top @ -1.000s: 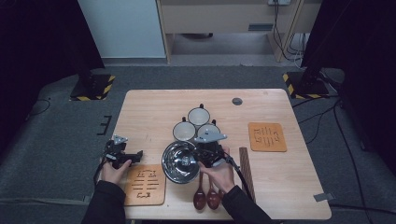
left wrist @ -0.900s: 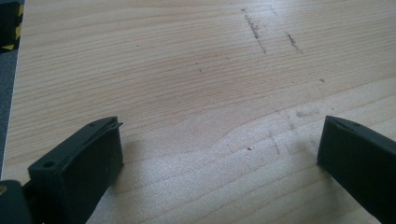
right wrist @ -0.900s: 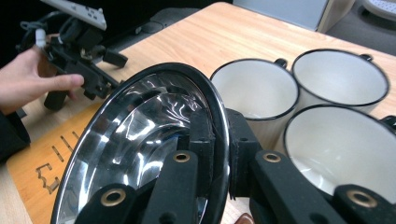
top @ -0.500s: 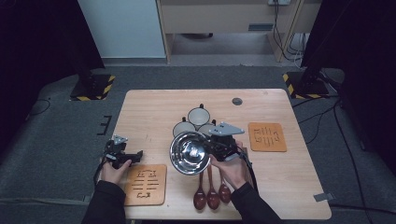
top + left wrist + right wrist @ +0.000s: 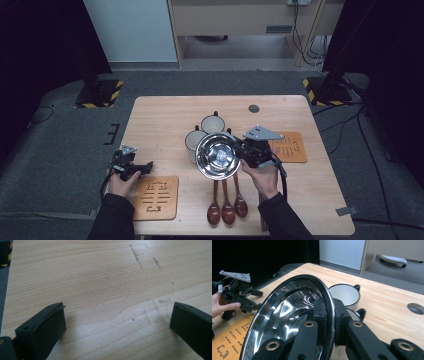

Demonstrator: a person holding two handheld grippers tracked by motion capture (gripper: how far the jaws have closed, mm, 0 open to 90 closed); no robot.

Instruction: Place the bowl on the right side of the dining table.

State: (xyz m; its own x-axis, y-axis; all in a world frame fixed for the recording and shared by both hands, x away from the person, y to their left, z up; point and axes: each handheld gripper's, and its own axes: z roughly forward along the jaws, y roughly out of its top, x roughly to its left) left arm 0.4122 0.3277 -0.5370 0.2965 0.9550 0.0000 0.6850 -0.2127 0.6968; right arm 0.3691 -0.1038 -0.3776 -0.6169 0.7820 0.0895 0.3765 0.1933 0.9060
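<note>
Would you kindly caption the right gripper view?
Right gripper clamps the tilted steel bowl's rim above two white mugs.

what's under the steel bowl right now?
The steel bowl, clamped at its rim by the right gripper, hangs tilted over the table. Three wooden spoons show below it; it partly covers two white mugs.

- The steel bowl (image 5: 218, 156) is sitting tilted above the table (image 5: 160, 115), just in front of two mugs (image 5: 212, 124).
- Three spoons (image 5: 227, 205) are lying side by side in front of the bowl.
- One mat (image 5: 156, 197) is lying at the near left, another mat (image 5: 289, 146) to the bowl's right.
</note>
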